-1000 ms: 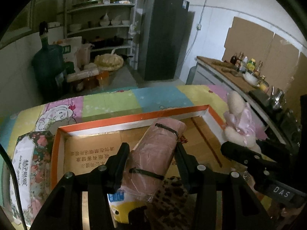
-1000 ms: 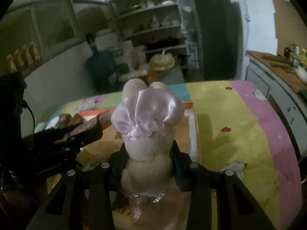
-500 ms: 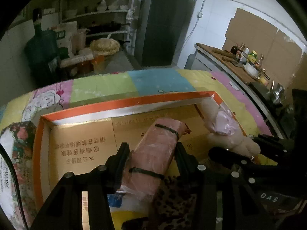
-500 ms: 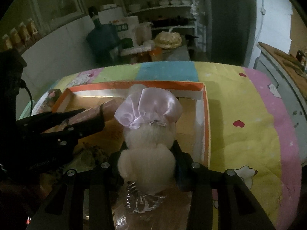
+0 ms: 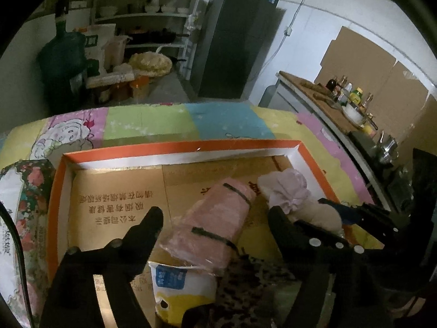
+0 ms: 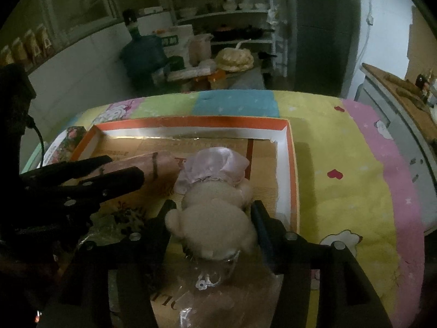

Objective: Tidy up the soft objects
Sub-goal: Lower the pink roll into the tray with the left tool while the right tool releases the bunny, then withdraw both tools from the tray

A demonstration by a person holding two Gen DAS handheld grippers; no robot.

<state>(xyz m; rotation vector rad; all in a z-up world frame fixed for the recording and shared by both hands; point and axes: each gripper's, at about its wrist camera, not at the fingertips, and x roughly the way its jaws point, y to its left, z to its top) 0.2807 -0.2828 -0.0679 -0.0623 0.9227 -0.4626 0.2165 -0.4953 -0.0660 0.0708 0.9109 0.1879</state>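
Left wrist view, nearest first: the left gripper (image 5: pixel 211 218) stands with its jaws spread wide, one finger on each side of the pink rolled towel (image 5: pixel 215 224) and clear of it, so it grips nothing. The towel, bound by two dark bands, lies in the orange-rimmed cardboard box (image 5: pixel 180 145). Its near end rests on a white, blue and yellow packet (image 5: pixel 177 287) beside a leopard-print cloth (image 5: pixel 245 281). Its long axis runs from the box's near edge up toward the far right corner, roughly in line with the gripper's fingers.

Right wrist view: the right gripper (image 6: pixel 211 210) is parted around the body of the cream plush bear (image 6: pixel 215 213). The fingers lie just beside its flanks; whether they press it cannot be told, though the gap suggests release. The bear lies face down inside the box near the right wall, its pink satin bonnet (image 6: pixel 213 170) pointing toward the far edge and touching, or just beside, the far end of the towel.

Judgement: both soft items are seated in the box. The coming move is a straight withdrawal toward the near edge, each gripper backing along its item's long axis to avoid dragging it. A floral box (image 5: pixel 16 218) sits outside the left wall on the patchwork-covered bench (image 5: pixel 229 120).
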